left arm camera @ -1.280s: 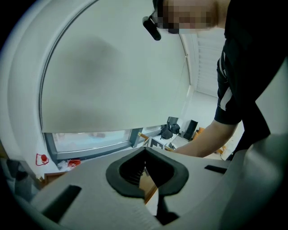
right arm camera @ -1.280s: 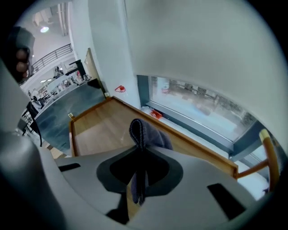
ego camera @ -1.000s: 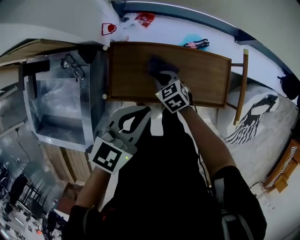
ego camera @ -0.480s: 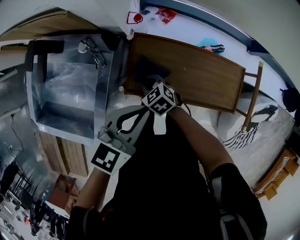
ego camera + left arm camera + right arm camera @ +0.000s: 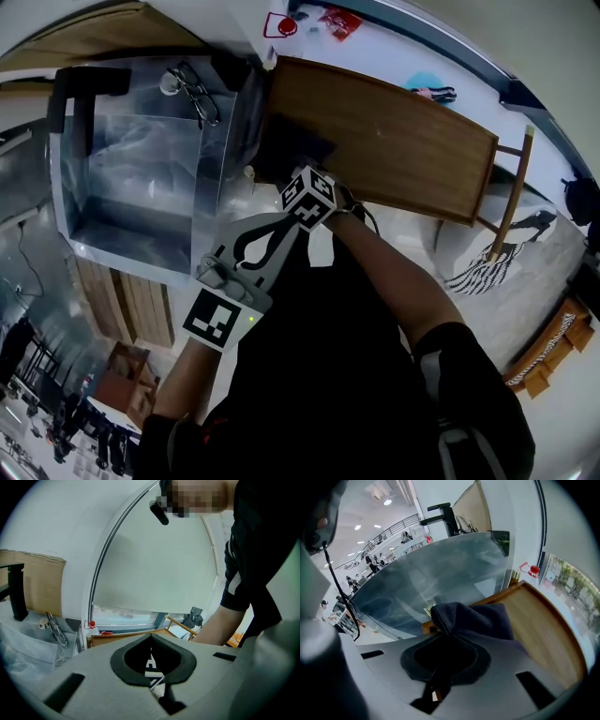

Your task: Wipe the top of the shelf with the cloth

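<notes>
I'm mid-wipe, I judge: my right claw (image 5: 302, 167) clamps the dark cloth (image 5: 474, 616) at the shelf top's (image 5: 403, 141) left end, upper centre of the frame. My left claw (image 5: 267, 230) is closed and empty. Next I'd sweep rightward.

No word, brand name or number could be read anywhere. The only printed signs were black-and-white square marker patterns. One stood on the white cube (image 5: 221, 317) at the rear of the left claw (image 5: 279, 223). Others stood on the faces of the matching cube (image 5: 309, 197) of the right claw (image 5: 298, 161). A white item with a red mark (image 5: 277, 25), beyond the brown wooden shelf (image 5: 403, 141), was too small to read.
</notes>
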The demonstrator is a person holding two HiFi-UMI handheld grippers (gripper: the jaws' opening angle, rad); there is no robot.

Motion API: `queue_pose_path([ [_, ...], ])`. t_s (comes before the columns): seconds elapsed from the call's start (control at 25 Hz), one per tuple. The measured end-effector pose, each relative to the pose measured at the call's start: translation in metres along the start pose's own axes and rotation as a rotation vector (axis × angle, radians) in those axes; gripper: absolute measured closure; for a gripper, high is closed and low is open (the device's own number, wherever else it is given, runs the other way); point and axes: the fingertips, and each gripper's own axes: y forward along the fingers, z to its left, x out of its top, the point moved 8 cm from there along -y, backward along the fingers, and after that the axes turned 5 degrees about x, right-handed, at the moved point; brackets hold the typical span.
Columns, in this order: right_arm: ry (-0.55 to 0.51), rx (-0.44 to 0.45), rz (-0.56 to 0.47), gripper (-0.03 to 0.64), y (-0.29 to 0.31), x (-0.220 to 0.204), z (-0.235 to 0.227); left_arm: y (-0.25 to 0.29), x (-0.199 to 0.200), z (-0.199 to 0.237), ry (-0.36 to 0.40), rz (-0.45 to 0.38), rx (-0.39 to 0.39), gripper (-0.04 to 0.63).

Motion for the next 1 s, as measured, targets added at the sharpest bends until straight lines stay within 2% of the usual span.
queue_pose_path([
  [0.64, 0.04, 0.008, 0.008, 0.588, -0.002, -0.023, -0.001, 0.015, 0.002, -0.016, 0.019, 0.02, -0.03, 0.574],
  [1.0, 0.119, -0.02, 0.0, 0.588, -0.02, -0.058, -0.011, 0.037, 0.012, -0.035, 0.058, 0.029, -0.068, 0.574],
])
